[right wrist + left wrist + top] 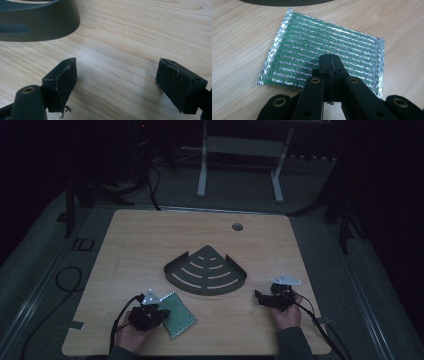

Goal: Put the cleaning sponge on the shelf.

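Left claw (329, 62) closed above foil pouch (322, 50)

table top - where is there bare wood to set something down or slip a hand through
The widest bare patch is the table's far half, behind the grey corner shelf, broken only by the cable hole. Bare wood also flanks the shelf. The near edge is crowded: left gripper over the foil pouch, right gripper beside it.
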Available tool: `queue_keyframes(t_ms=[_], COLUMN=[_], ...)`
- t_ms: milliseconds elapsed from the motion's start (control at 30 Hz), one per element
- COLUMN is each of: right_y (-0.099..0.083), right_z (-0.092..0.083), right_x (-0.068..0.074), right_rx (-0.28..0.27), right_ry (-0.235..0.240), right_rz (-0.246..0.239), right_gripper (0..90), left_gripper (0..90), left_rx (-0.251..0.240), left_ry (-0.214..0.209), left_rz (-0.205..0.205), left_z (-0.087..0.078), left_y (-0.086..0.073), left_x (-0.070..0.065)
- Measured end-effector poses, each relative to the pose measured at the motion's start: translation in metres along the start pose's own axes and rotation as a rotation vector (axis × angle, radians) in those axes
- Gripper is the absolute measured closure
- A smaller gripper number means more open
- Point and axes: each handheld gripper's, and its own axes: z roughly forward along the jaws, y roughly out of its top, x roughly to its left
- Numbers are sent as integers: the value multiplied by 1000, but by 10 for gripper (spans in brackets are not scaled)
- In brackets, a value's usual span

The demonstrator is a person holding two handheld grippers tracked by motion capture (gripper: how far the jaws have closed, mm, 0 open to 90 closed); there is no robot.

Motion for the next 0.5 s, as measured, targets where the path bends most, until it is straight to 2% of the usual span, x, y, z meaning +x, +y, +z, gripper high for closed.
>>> queue_keyframes(t_ms=[133, 267, 367, 467, 500], right_y=[0, 0, 0, 0, 0], right_z=[0, 0, 0, 0, 0], right_x=[0, 0, 0, 0, 0], right_rx=[0, 0, 0, 0, 0], right_ry=[1, 1, 1, 1, 1], right_rz=[0, 0, -1, 0, 0], right_gripper=[169, 168, 168, 168, 168], left_gripper=[900, 900, 900, 900, 900], left_rx=[-3, -6, -16, -16, -18], left_ry=[32, 47, 80, 88, 105], left_rz=[-45, -62, -101, -105, -119], left_z=[-3, -4, -8, -8, -10], left_y=[0, -1, -2, -2, -2], left_x=[11, 16, 30, 33, 38])
